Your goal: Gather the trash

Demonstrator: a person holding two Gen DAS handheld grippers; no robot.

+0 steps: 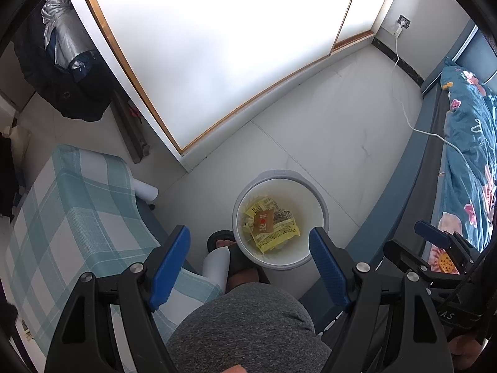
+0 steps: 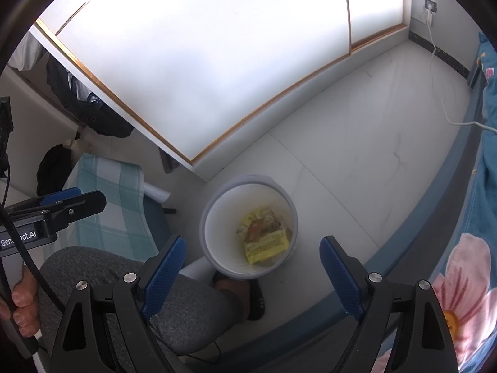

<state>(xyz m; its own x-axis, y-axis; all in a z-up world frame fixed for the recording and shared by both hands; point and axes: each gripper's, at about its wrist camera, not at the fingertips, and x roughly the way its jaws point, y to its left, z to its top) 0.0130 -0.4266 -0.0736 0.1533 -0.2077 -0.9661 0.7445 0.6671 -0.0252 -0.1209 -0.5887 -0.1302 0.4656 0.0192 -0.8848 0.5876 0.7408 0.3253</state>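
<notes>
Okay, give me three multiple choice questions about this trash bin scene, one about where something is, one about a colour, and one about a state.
1. Where does the white trash bin stand?
A. On the bed
B. On the floor by the person's sandalled foot
C. On the chair

2. What colour are most of the wrappers in the bin?
A. Yellow
B. Green
C. Purple

3. In what state are the left gripper and right gripper?
A. Both open and empty
B. Both shut on a wrapper
C. Left one shut on the bin's rim

Answers: 1 B, the bin sits on the pale tile beside the foot. 2 A, yellow packets fill the bottom, with one brown packet on top. 3 A, each gripper's blue fingers stand wide apart with nothing between them.
</notes>
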